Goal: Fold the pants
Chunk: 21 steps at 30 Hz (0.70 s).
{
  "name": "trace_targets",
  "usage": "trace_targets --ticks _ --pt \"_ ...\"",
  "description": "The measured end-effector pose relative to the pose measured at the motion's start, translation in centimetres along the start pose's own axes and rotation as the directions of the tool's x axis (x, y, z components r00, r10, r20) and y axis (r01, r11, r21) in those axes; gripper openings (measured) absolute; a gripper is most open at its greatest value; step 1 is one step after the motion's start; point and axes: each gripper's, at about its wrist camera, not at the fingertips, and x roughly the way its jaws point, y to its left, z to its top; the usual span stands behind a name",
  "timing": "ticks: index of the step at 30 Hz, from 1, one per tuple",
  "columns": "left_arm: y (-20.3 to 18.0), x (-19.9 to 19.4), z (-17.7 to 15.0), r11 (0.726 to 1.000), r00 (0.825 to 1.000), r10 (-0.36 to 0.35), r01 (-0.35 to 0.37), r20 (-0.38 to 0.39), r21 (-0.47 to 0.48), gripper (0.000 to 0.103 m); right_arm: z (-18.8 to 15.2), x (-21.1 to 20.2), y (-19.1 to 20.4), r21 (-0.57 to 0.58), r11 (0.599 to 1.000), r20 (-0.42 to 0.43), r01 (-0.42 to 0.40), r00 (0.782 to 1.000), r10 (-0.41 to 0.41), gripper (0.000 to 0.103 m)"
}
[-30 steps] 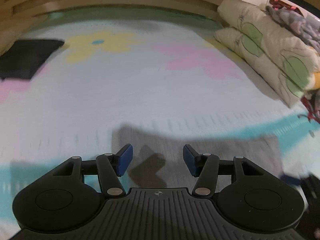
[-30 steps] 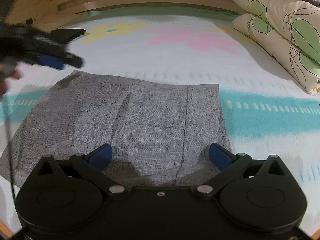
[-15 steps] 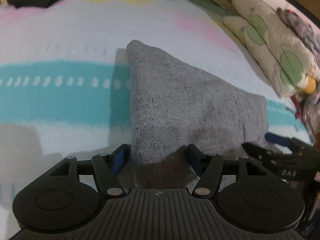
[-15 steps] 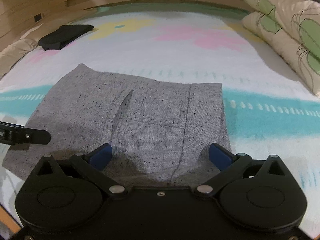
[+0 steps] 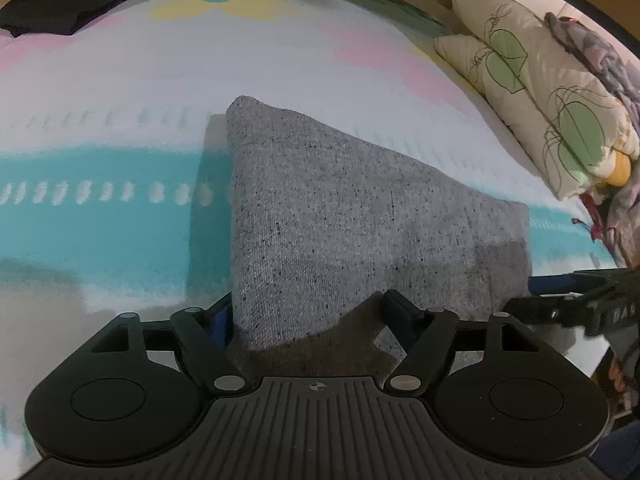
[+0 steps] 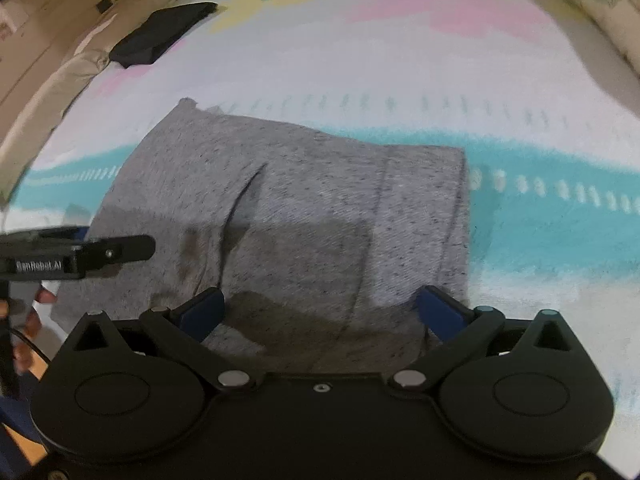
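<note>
Flat on the bedsheet (image 5: pixel 120 80), folded grey pants (image 5: pixel 340 208), left gripper (image 5: pixel 308 316) and right gripper (image 6: pixel 320 308) both spread apart

Under everything you have a bed sheet (image 5: pixel 120 80), white with a teal band (image 5: pixel 100 216), a yellow flower (image 5: pixel 220 0) at 12 o'clock and pink patches (image 6: pixel 440 12). At 11 o'clock in both views you see a folded black cloth (image 5: pixel 68 0) lying on the sheet. At 2 o'clock in the left view, cream pillows with green leaves (image 5: pixel 540 92) are stacked, touching; a patterned bundle (image 5: pixel 600 56) sits beyond them.
</note>
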Motion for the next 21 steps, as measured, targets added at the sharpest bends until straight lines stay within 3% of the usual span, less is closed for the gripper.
trace_targets --ticks 3,9,14,17,21 --pt "-0.2 0.0 -0.1 1.000 1.000 0.008 -0.008 0.000 0.003 0.073 0.7 0.4 -1.8 0.081 0.993 -0.027 -0.083 0.996 0.085 0.103" --pt "-0.4 0.0 -0.4 1.000 1.000 0.020 -0.020 0.015 0.004 0.075 0.6 0.1 -3.8 0.222 0.959 0.017 -0.176 0.984 0.177 0.103" --pt "-1.2 0.2 -0.6 0.998 0.999 0.051 -0.051 0.014 0.035 0.077 1.2 0.2 -4.2 0.193 0.960 -0.040 -0.202 0.976 0.213 0.103" --pt "-1.0 0.4 -0.3 0.998 0.999 0.036 -0.035 -0.012 0.054 0.078 2.0 0.6 -4.5 0.186 0.957 -0.080 -0.222 0.968 0.240 0.103" --pt "-0.9 0.5 0.2 0.999 0.998 0.039 -0.037 -0.044 0.038 0.078 2.5 0.6 -6.3 0.249 0.922 -0.120 -0.295 0.936 0.332 0.103"
